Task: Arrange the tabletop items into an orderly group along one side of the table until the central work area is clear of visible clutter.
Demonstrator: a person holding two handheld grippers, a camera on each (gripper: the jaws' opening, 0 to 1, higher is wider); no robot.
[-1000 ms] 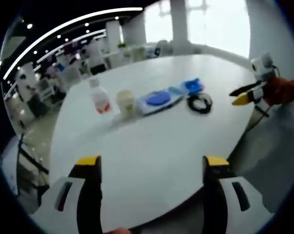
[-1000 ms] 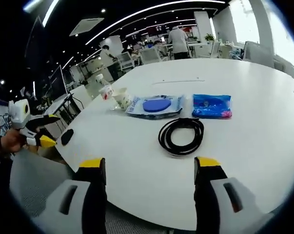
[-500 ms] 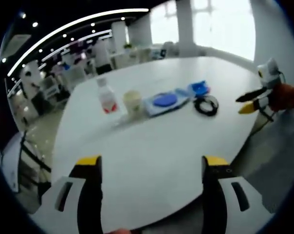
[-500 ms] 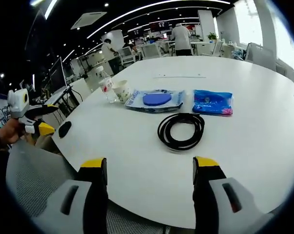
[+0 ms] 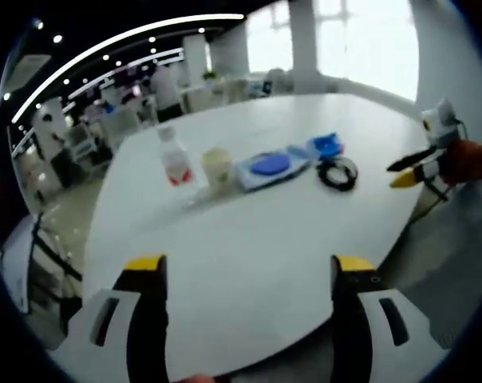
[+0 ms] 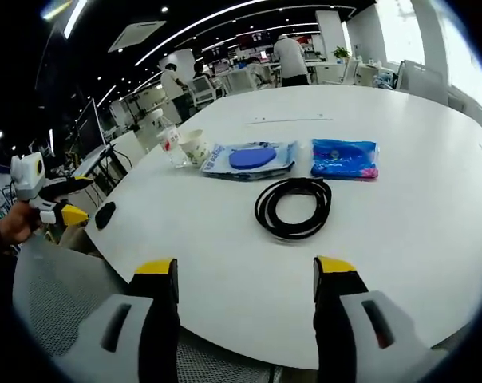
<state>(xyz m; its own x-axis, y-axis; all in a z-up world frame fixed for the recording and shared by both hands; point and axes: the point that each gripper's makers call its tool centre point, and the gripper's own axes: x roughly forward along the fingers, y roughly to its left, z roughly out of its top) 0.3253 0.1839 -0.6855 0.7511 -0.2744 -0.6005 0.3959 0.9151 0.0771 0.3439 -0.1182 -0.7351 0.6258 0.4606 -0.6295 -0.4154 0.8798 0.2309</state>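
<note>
Hovering off the near edge of the round white table (image 6: pixel 432 199), the right gripper (image 6: pixel 246 275) has its yellow-tipped jaws spread wide w/ nothing between them. Straight ahead of its fingertips lies the coiled black cable (image 6: pixel 294 207), well apart from them. Beyond the cable, just past it: a flat blue plastic packet w/ a pink edge (image 6: pixel 345 158) to the right, a clear flat pouch holding a blue disc (image 6: pixel 250 158) to the left. Further left, a white paper cup (image 6: pixel 196 147) stands upright beside a small clear bottle w/ red label (image 6: pixel 170 142); the two look touching or nearly so. A dark oval object (image 6: pixel 105 215) sits near the table rim, left of the jaws.

The left gripper (image 5: pixel 247 267) is likewise held wide, jaws empty, over the table's edge on another side. Same row sits well ahead of its fingertips: bottle (image 5: pixel 175 162), cup (image 5: pixel 217 167), pouch (image 5: pixel 271 164), blue packet (image 5: pixel 326 145), cable (image 5: pixel 337 173).

Each gripper appears in the other's view, held by a hand off the table: right one (image 5: pixel 412 166) in the left gripper view, left one (image 6: pixel 53 199) in the right gripper view, tips pointing toward the table.
</note>
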